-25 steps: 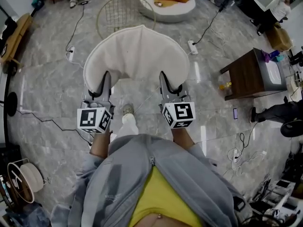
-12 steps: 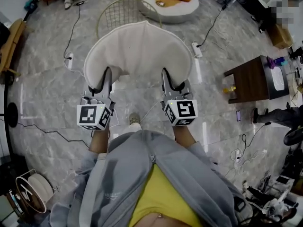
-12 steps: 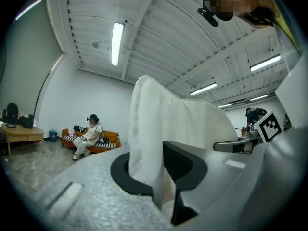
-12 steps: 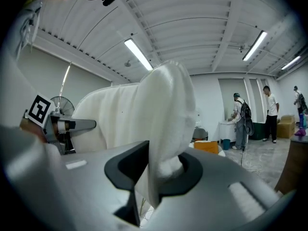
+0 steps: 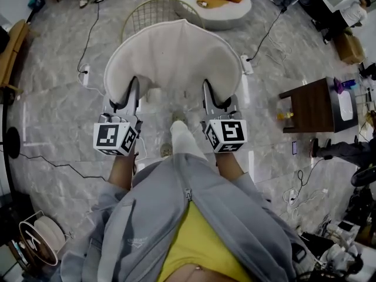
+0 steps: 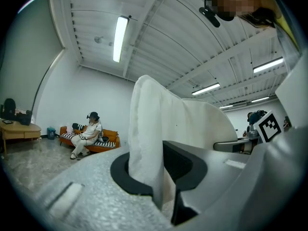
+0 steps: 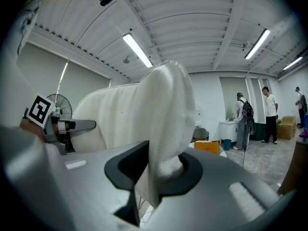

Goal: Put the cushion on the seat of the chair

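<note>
Our left claw (image 5: 133,91) is squeezed almost closed on the near left corner of the cushion (image 5: 173,54). In the left gripper view we see its white fabric bunched between the dark pads and rising upright from them. Our right claw (image 5: 207,93) grips the near right corner the same way, its jaws nearly together with a thick fold of the cushion pressed between them. Both claws point forward, side by side and well apart, with the cushion stretched between them.

We see the cushion as white and plush, rounded on its far side and notched on the near side. It hangs in the air over the grey marble floor (image 5: 59,104), in front of our body. Through the notch we can see our shoe (image 5: 179,120) on the floor below. Beyond the cushion's far edge stands the gold wire chair (image 5: 144,15), partly covered by the cushion in the head view. We cannot tell whether the two touch.
</note>
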Motion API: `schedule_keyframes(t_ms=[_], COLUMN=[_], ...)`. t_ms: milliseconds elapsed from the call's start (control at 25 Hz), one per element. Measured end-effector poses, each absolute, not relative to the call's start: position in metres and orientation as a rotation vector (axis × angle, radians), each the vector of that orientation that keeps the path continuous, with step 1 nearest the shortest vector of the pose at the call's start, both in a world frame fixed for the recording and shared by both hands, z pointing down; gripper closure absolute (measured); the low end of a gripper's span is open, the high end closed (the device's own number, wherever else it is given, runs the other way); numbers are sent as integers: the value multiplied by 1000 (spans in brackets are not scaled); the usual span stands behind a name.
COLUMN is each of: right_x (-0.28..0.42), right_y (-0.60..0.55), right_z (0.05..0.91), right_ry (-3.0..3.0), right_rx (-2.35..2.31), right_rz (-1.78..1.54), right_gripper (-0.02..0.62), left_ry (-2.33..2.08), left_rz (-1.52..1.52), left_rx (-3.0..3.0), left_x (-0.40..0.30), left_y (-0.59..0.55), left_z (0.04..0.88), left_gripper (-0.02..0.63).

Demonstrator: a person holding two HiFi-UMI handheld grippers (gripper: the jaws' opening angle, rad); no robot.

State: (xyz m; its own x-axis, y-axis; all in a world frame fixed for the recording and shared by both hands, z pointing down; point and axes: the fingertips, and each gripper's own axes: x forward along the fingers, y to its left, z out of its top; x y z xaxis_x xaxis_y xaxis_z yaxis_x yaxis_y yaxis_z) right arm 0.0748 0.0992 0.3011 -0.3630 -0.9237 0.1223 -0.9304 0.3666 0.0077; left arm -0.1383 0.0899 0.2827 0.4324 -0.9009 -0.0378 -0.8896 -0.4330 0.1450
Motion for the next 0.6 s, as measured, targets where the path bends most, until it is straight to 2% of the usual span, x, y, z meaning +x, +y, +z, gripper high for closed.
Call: schedule_keyframes(t_ms=[600], right_x=[86], right_y=[-113], right_z=[329], right_ry=[-2561], right_rx=[1633], right_rz=[136], right_gripper=[526], left_ry=[-1658], left_rz=[-135], left_rx=[2531], left_x=[-127], left_y=[-106], left_z=[304], left_gripper=[538])
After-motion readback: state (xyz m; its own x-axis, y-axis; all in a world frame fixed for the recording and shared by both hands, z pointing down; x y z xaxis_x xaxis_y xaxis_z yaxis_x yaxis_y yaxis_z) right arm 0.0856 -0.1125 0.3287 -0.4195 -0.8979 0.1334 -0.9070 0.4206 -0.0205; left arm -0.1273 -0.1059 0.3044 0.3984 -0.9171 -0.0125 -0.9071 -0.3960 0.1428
